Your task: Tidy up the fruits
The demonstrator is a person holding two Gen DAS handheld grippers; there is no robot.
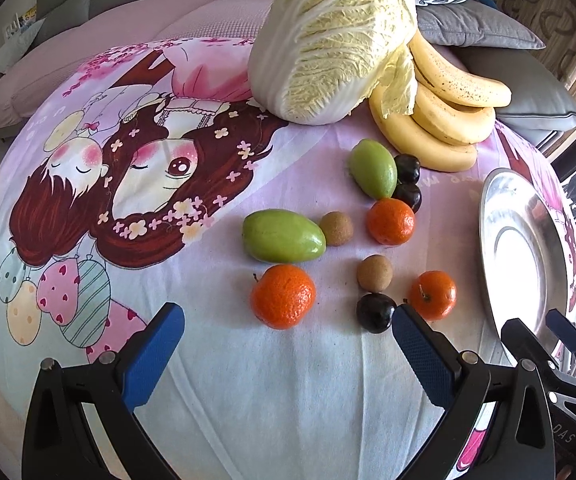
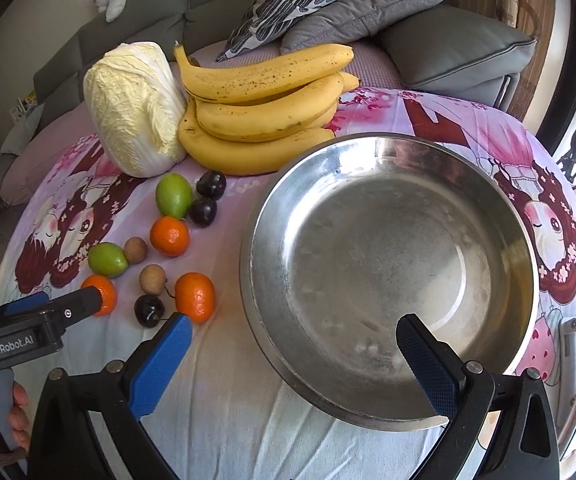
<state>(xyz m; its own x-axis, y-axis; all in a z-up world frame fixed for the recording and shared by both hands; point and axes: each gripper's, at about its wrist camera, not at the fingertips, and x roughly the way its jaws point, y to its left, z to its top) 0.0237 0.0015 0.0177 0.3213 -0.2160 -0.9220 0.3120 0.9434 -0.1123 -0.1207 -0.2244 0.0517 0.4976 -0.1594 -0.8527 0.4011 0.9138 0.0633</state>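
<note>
Both grippers, left (image 1: pixel 288 332) and right (image 2: pixel 294 342), had their blue fingers (image 1: pixel 149 356) wide open, holding nothing. Little oranges (image 1: pixel 283 295), green fruits (image 1: pixel 281 236) and dark plums (image 1: pixel 375 312) lay on the desk (image 1: pixel 267 392) beside the empty metal bowl (image 2: pixel 388 272), bananas (image 2: pixel 263 108) behind.

Three tangerines (image 1: pixel 283 296), two green mangoes (image 1: pixel 283 236), two kiwis (image 1: pixel 375 273) and dark plums (image 1: pixel 375 313) lie loose on the desk, bananas (image 2: pixel 263 120) far behind, empty steel bowl (image 2: pixel 392 276) right.
</note>
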